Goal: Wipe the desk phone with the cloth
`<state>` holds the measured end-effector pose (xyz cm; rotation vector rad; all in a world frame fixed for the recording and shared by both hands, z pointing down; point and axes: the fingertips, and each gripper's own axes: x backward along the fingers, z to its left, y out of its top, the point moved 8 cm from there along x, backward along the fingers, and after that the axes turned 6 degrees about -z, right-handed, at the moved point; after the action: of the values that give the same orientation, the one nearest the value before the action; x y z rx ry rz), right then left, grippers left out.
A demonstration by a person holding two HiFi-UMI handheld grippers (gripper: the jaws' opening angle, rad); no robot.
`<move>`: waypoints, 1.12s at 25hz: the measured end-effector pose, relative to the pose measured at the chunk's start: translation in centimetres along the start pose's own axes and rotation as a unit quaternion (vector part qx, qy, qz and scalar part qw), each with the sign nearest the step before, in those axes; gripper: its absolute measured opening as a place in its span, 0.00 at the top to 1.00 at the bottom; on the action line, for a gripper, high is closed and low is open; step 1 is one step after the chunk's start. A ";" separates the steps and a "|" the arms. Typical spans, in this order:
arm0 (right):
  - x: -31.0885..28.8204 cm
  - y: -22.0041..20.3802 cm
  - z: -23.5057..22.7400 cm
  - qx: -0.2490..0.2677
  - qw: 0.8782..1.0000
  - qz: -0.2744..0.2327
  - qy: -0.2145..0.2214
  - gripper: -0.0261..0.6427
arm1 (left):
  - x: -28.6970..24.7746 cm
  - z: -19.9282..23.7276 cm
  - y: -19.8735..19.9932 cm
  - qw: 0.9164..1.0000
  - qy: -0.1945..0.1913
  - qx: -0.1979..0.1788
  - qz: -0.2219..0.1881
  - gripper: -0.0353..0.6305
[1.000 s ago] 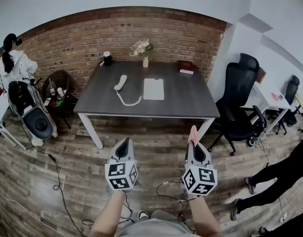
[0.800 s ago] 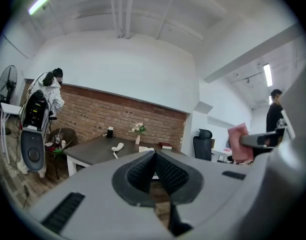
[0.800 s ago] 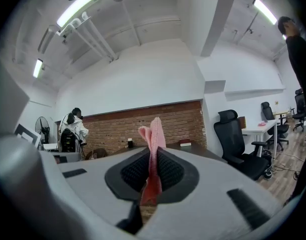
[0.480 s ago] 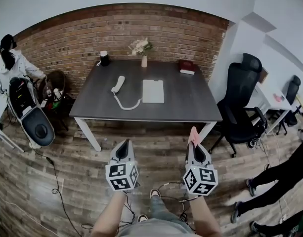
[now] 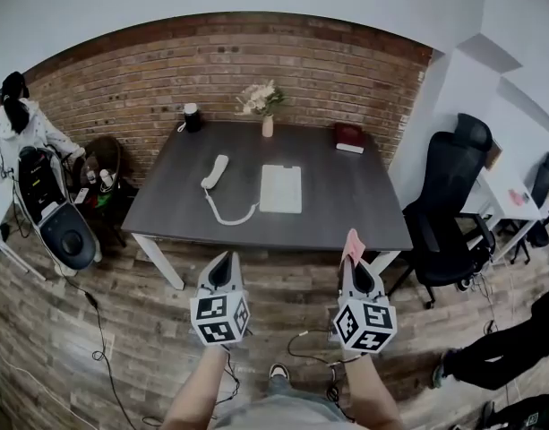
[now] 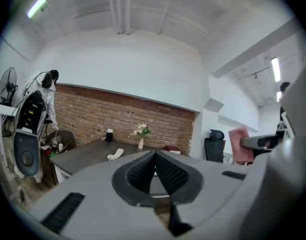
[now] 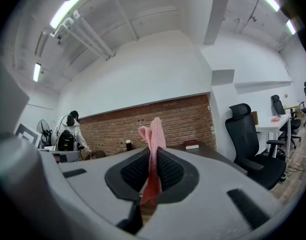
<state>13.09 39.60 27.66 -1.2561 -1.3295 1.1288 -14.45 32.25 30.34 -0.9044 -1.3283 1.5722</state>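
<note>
The left gripper (image 5: 224, 260) hangs short of the table's near edge, its ribbed black pads clenched on nothing. On the dark matte table (image 5: 346, 213) lies one white desk phone (image 5: 281, 189), a flat rectangular slab at the middle, with its curved handset (image 5: 215, 170) lying off it, leftward. The right gripper (image 5: 354, 262) pinches one soft pink cloth (image 5: 351, 244), standing upright.

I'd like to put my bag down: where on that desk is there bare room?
The widest bare patch of the desk lies right of the white phone base, in front of the red book. A smaller one lies left of the handset. The back edge is crowded: cup, vase.
</note>
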 end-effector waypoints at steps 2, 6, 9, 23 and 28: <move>-2.0 0.1 -0.9 -0.002 1.000 0.001 0.005 0.93 | -1.8 -0.1 0.1 1.000 0.005 -0.001 0.001 0.94; -5.4 0.1 -2.5 -0.003 1.000 0.003 0.016 0.93 | -5.1 -0.4 0.1 1.000 0.014 -0.005 0.002 0.94; -7.9 0.1 -3.9 -0.007 1.000 0.006 0.017 0.93 | -7.4 -0.7 0.3 1.000 0.023 -0.010 0.001 0.94; -15.1 -1.5 -8.1 -0.022 0.999 0.024 0.025 0.93 | -14.5 -1.8 -0.5 0.998 0.046 -0.030 0.004 0.94; -17.4 -2.3 -8.2 -0.027 0.999 0.031 0.017 0.93 | -17.0 -0.7 -1.3 0.999 0.043 -0.026 0.012 0.94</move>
<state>21.30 22.25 30.19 -1.3572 -1.3114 1.1173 -7.41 16.77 31.49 -1.0121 -1.3064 1.5070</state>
